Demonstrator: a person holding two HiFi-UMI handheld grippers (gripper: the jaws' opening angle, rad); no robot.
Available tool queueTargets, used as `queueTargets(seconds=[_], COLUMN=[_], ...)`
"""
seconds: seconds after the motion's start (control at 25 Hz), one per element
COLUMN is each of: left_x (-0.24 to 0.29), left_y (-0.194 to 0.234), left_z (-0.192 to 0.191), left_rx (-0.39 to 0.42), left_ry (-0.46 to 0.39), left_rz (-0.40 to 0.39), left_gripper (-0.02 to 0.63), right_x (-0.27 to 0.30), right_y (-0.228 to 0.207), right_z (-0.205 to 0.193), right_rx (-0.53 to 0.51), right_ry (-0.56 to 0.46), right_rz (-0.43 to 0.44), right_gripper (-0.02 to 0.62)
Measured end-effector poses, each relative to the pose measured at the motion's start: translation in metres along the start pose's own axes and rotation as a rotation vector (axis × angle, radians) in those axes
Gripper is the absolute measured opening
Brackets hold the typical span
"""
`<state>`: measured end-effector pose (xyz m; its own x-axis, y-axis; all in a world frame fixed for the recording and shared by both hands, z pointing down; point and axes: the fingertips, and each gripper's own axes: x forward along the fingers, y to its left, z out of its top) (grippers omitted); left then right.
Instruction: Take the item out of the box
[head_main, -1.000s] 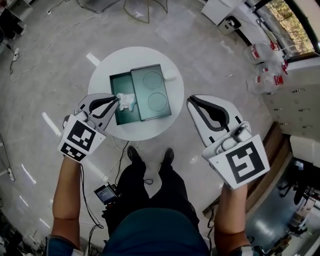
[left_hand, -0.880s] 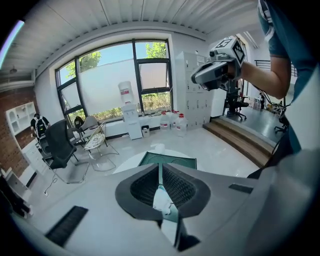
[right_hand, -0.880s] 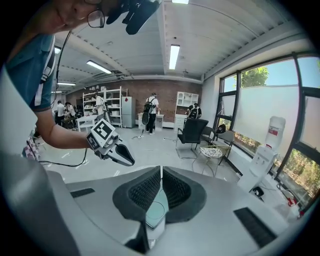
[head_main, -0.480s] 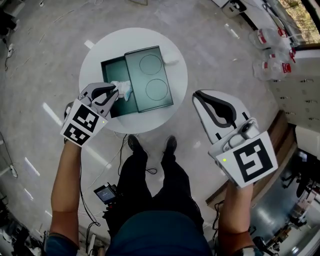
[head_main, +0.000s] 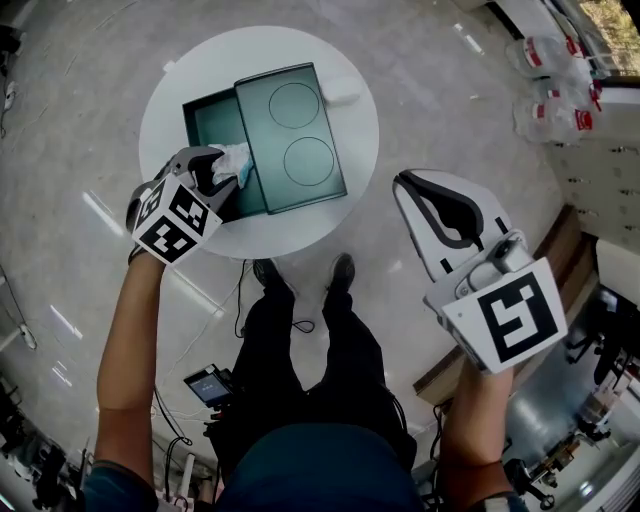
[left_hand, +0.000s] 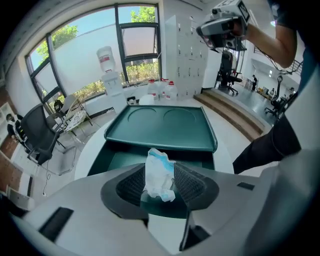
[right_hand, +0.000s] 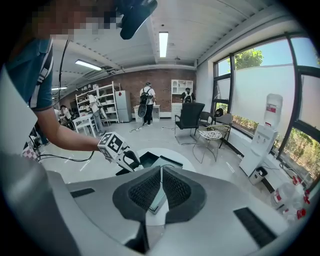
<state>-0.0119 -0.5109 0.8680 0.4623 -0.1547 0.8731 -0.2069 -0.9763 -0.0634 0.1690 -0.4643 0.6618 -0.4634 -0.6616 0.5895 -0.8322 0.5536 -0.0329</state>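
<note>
A dark green box (head_main: 200, 112) lies on the round white table (head_main: 355, 150), its lid (head_main: 292, 135) slid to the right. The item, a crumpled white packet with blue print (head_main: 233, 160), stands between the jaws of my left gripper (head_main: 216, 172) above the box's near end. Those jaws are opening, and in the left gripper view the packet (left_hand: 159, 172) sits loosely between the spread pads. My right gripper (head_main: 406, 182) hovers off the table's right side, shut with nothing in it. In the right gripper view its pads (right_hand: 150, 187) are almost together.
A small white object (head_main: 340, 95) rests at the table's far right rim. Water bottles (head_main: 545, 62) stand on the floor at the far right. The person's shoes (head_main: 300, 285) are just below the table's near edge.
The left gripper has drawn nearer to the box's left near edge with the packet. Its jaws have spread apart. The right gripper stays off to the right.
</note>
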Motion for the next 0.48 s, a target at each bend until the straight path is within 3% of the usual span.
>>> queueTargets(seconds=[0.28,0.48], left_x=[0.047,0.061], left_y=[-0.012,-0.018], left_z=[-0.024,-0.024], left_rx=[0.131,0.146], left_ry=[0.143,0.172], left_rz=[-0.029,-0.036], left_gripper=[0.215,0.212], right_x=[0.008,0.002], right_y=[-0.008,-0.011], right_z=[-0.034,-0.044], right_rx=[0.025,0.033], right_ry=[0.026,0.028], right_rz=[-0.003,-0.008], right_gripper=[0.040,0.040])
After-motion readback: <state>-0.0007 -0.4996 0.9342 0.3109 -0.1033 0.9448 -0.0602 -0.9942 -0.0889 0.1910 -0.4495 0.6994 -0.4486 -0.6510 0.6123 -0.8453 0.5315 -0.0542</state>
